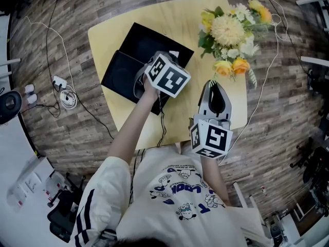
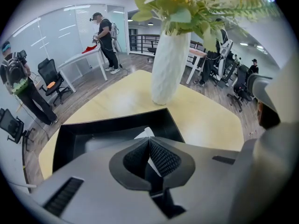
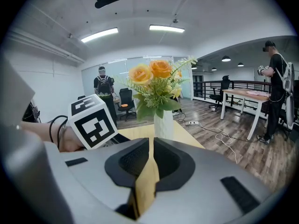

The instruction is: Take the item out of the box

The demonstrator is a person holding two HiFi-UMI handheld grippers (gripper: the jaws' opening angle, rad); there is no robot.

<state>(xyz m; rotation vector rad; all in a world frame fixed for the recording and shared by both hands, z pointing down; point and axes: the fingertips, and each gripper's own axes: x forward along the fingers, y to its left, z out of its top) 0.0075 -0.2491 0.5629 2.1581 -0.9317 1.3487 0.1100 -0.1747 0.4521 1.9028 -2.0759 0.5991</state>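
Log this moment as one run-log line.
Left gripper: shut on thin white item inside open black box | right gripper: shut, empty, over yellow table | item not yet out

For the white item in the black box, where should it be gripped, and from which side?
Grip the white item by its raised corner, coming steeply from above. It looks thin and flat, and the walls of the black box stand around it, so a sideways approach is likely blocked. The left gripper is shut on that corner.
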